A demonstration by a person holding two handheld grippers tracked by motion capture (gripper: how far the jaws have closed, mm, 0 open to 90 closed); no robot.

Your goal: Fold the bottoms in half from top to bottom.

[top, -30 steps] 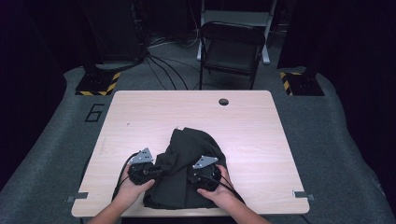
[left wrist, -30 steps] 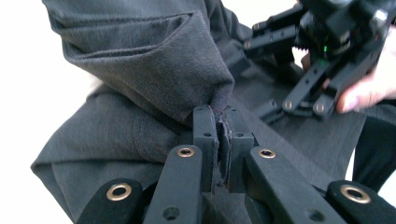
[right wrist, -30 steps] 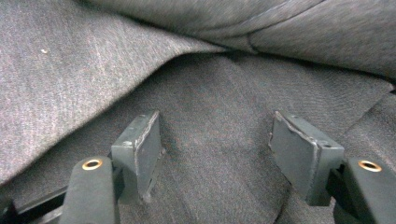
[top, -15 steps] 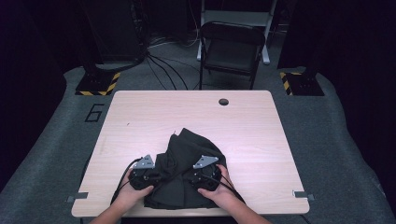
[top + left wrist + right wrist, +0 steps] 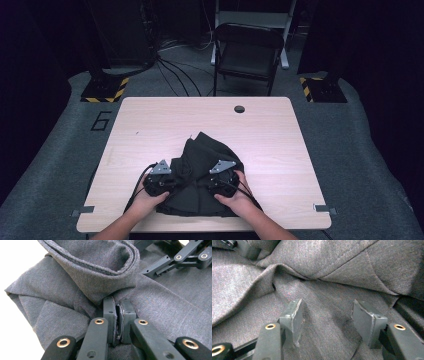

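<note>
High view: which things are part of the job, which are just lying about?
In the job:
- dark grey garment, bunched on the table
- left gripper, shut on a fold of the garment
- right gripper, open over the cloth

Lying about:
- folding chair behind the table
- floor cables

A lab – dark curtains, floor cables (image 5: 176, 70), hazard-striped stands (image 5: 105, 90).

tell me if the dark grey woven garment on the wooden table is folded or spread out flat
Folded, loosely. The dark grey woven garment lies bunched in overlapping layers, and the left gripper is shut on a doubled-over fold.
</note>
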